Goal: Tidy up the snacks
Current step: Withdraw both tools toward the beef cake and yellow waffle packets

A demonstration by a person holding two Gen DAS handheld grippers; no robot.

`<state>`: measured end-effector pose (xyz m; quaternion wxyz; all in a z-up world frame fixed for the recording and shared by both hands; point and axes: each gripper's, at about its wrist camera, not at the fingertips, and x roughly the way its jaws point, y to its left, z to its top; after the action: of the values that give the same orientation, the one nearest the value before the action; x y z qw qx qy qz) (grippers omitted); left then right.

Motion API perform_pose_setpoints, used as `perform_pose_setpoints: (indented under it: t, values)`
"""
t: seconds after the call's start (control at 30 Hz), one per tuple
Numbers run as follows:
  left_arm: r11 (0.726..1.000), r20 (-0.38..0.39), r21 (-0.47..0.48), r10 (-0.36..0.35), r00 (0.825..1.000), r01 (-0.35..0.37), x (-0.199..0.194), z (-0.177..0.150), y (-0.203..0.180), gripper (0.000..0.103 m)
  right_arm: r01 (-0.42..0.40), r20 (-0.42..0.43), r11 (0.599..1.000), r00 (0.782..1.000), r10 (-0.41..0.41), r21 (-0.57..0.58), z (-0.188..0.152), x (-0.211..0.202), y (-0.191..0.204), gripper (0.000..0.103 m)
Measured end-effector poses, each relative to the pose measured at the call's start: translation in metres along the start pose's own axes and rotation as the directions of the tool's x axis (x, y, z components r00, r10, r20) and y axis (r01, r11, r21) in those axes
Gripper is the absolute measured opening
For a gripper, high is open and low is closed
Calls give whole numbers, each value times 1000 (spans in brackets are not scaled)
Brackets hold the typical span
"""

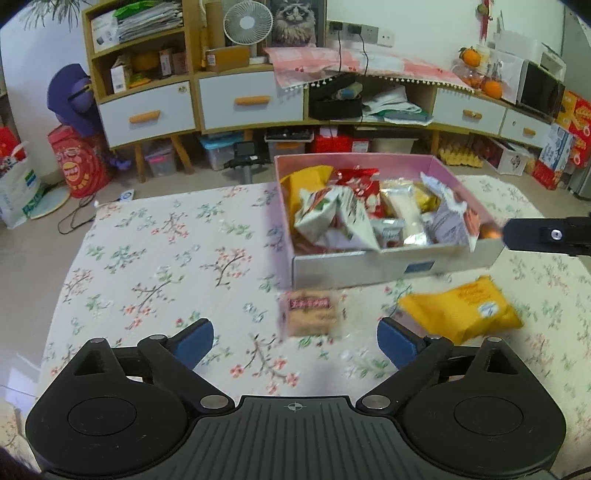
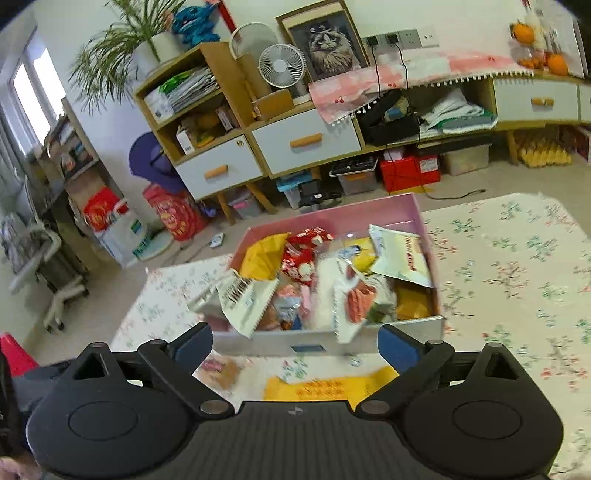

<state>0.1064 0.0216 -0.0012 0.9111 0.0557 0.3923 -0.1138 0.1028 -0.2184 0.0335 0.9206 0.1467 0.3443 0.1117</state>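
Note:
A pink-lined box (image 1: 369,271) full of several snack packets stands on the floral cloth; it also shows in the right wrist view (image 2: 417,210). In front of it lie a small brown snack packet (image 1: 309,316) and a yellow packet (image 1: 461,310). My left gripper (image 1: 295,341) is open and empty, just short of the brown packet. My right gripper (image 2: 295,345) is open and empty, above the yellow packet (image 2: 317,387) and the brown packet (image 2: 221,369), near the box's front wall. Part of the right gripper (image 1: 546,234) shows at the right edge of the left wrist view.
The floral cloth (image 1: 166,258) covers the surface. Behind stand a wooden cabinet with white drawers (image 1: 251,101), a small fan (image 1: 247,22), a cat picture (image 2: 332,46), oranges (image 1: 471,57), red bags (image 1: 79,166) and storage bins on the floor.

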Motion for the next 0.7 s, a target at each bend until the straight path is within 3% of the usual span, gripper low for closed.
perform_pose_setpoints:
  t: [0.23, 0.43, 0.7]
  values:
    - [999, 1, -34, 34, 999, -34, 3, -15, 6, 97, 64, -19, 990, 998, -67, -122, -21, -7, -5, 75]
    - [997, 75, -68, 50, 996, -45, 11, -25, 12, 97, 80, -16, 964, 996, -87, -255, -35, -10, -1, 76]
    - [998, 100, 58, 13, 995, -19, 33, -36, 0, 97, 67, -61, 890, 993, -106, -452, -57, 4, 2, 77]
